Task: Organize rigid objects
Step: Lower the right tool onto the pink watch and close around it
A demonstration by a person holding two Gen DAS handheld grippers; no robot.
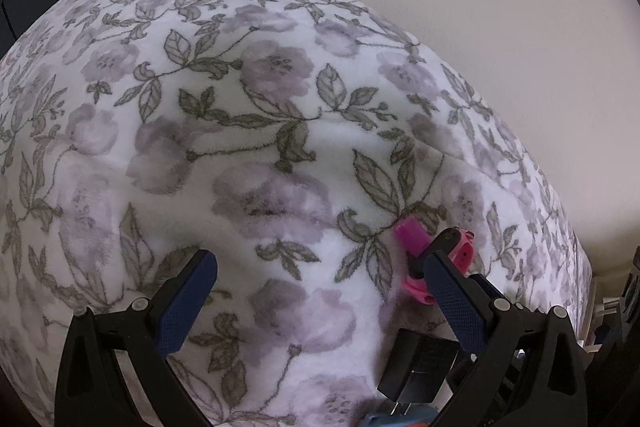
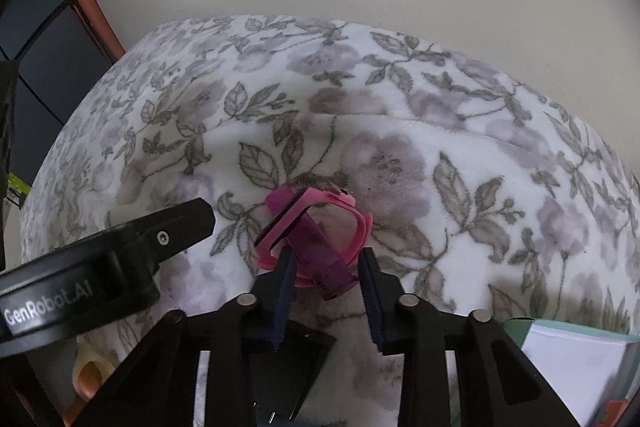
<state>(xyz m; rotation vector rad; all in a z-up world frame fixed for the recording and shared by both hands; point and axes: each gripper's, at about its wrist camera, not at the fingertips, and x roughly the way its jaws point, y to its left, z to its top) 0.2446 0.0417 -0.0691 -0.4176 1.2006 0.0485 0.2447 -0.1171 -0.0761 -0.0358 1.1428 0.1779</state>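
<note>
Black charger plug, one of it, lies closest, low between the right gripper fingers on the floral blanket. That right gripper stands partly open around the single pink goggles, pads beside the purple strap piece; whether they touch it I cannot tell. Left gripper gapes wide and empty, its right finger in front of the goggles. One white book sits at the blanket's near right edge.
</note>
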